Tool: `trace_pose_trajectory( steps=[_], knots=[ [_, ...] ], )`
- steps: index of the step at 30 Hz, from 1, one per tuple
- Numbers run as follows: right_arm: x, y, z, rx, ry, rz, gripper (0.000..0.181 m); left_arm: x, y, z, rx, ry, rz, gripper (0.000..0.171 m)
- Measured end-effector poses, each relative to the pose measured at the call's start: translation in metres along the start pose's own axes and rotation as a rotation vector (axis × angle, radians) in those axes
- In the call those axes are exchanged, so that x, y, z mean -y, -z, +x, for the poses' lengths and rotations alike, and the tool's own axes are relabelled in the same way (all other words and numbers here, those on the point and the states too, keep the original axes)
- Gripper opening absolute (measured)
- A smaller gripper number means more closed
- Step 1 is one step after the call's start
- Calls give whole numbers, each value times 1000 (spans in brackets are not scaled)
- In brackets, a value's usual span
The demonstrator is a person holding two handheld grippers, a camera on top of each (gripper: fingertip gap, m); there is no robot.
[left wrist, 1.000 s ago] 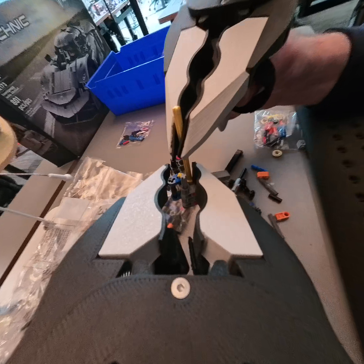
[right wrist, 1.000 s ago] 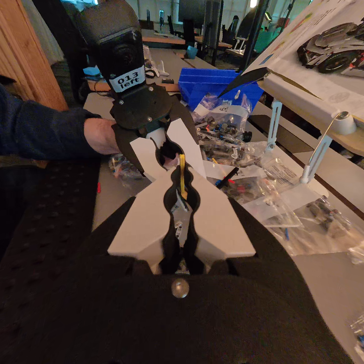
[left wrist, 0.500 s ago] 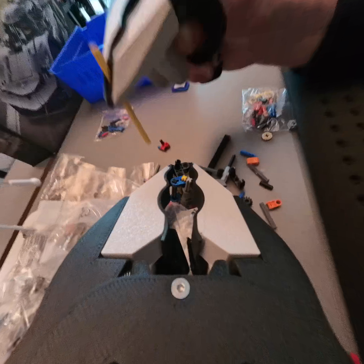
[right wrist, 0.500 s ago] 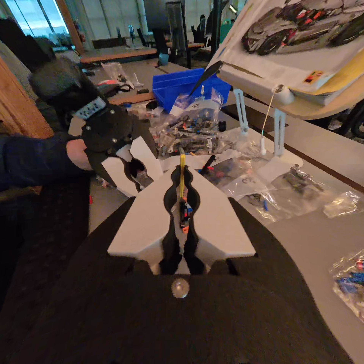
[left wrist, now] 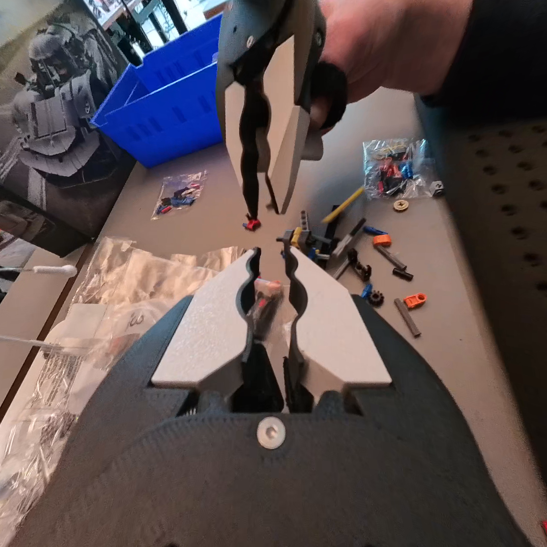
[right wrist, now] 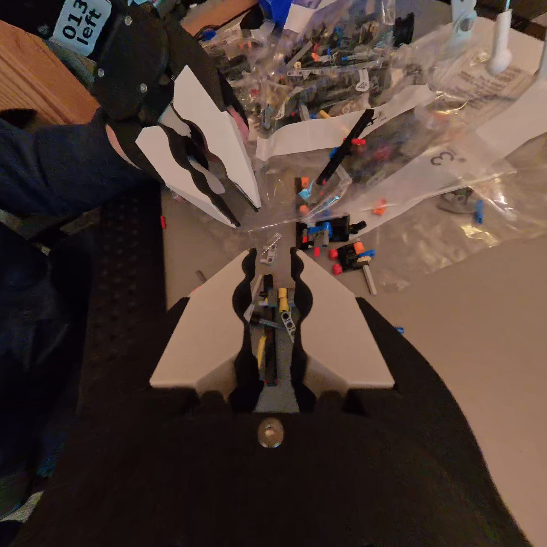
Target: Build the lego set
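Left wrist view: left tool [left wrist: 272, 251] released, empty, above clear bags [left wrist: 142, 275]. Right tool [left wrist: 265, 211] released, hanging over bench [left wrist: 296, 183]. Small lego build [left wrist: 307, 239] lies on bench just past left tips; yellow axle [left wrist: 343, 204] beside it; blue bin [left wrist: 165, 106] far left

Right wrist view: right tool [right wrist: 272, 251] released, build [right wrist: 278, 307] on bench between its fingers, not gripped

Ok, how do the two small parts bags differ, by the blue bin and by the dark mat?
The bin-side bag lies flat; the mat-side bag is fuller, puffed. The bin-side bag shows mostly blue pieces, the mat-side bag much red, some yellow. Both are clear plastic.
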State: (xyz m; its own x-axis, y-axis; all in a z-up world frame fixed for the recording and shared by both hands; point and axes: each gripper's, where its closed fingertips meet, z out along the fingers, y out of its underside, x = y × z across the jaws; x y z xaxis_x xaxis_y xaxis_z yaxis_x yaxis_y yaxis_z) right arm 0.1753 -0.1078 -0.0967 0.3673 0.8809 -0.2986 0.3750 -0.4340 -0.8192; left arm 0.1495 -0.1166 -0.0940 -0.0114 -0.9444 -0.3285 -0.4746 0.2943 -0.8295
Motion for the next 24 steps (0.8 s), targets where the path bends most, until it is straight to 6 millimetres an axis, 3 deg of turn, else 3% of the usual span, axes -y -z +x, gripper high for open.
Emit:
trace_pose_trajectory(
  steps=[6, 13, 16, 20, 22, 23, 24],
  knots=[
    [9, 17, 16, -95, 8, 67, 24, -13, 6, -11, -2, 78, -41, 20],
    [9, 25, 33, -184, 12, 82, 28, -28, 0, -4, -39, 95, -127, 32],
    [-3, 29, 55, -295, -11, 22, 23, -34, -4, -4, -37, 94, -163, 35],
    [-44, 23, 77, -399, -22, -204, 33, -38, -6, -4, -22, 82, -189, 35],
    [-62, 19, 88, -447, -38, -300, 20, -39, -6, -5, -18, 87, -192, 35],
    [-68, 18, 92, -469, -32, -338, 5, -40, -6, -6, -14, 93, -196, 35],
    [-66, 15, 93, -469, -21, -325, 5, -41, -6, -7, -13, 96, -198, 35]
  ],
)
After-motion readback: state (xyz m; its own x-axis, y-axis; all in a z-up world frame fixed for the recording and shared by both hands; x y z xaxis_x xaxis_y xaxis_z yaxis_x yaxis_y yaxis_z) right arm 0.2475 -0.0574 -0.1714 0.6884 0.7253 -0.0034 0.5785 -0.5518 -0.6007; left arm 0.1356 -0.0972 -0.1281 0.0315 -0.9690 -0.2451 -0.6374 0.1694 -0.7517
